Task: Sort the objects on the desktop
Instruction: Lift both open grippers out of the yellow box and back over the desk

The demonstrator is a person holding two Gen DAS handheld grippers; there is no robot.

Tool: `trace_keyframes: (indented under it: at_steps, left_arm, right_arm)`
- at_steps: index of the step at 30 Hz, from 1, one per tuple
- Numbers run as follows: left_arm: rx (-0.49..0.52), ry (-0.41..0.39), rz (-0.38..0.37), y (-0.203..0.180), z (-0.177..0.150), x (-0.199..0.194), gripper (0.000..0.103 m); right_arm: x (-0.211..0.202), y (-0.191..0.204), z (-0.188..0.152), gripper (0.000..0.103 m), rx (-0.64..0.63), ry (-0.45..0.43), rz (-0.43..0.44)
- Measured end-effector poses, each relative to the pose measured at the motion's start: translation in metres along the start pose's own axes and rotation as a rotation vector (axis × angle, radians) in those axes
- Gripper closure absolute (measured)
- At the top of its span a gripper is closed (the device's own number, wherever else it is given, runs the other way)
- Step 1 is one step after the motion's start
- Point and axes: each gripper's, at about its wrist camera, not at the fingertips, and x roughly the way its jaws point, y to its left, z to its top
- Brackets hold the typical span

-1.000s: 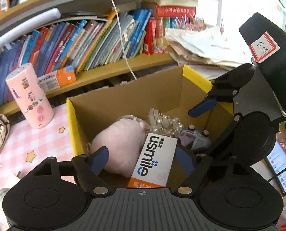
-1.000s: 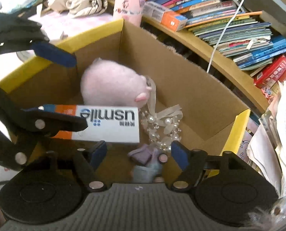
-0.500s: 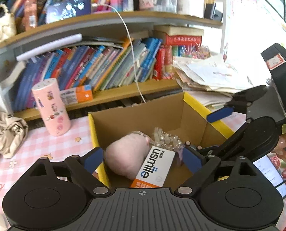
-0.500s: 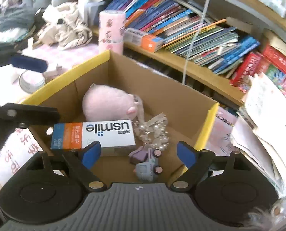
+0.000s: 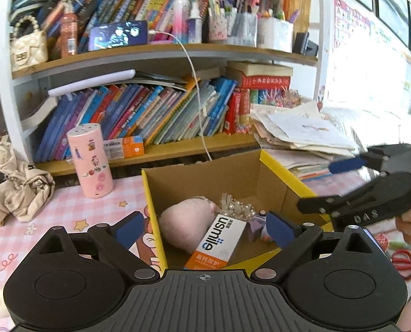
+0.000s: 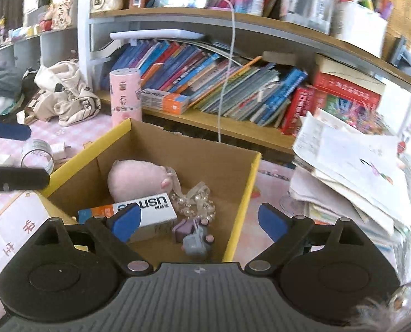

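Left tool [image 5: 205, 228] and right tool [image 6: 197, 220]: jaws wide and opening, nothing between them. Usmile box [image 5: 219, 244] lies in cardboard box [image 5: 277, 166], below and beyond both tools, beside pink plush [image 5: 183, 221].

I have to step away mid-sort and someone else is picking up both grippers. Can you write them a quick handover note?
Left hand-held gripper: jaws opening, nothing between the pads, held above the near edge of the cardboard box.
Right hand-held gripper: jaws opening, also empty, over the box.
In the box: pink plush, usmile carton, pearl hair bow, small purple toy.
On the pink tablecloth, outside the box: pink cylinder, tape roll, crumpled beige cloth.
Done: four items boxed. Left: judge which loose desk items go in next; the tape roll looks closest.
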Motion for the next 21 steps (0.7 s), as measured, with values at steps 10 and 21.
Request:
trace_keyframes:
  at_steps: [10,21]
  left_arm:
    - [-0.004,-0.005,-0.06,0.02,-0.017,-0.02,0.006]
    - [-0.027,0.051,-0.079,0.055,-0.051,-0.046,0.006]
  right_arm:
    - [-0.026,0.027,-0.028,0.007,0.093,0.035,-0.098]
    - [-0.037,0.086,-0.054,0.006,0.19,0.122,-0.14]
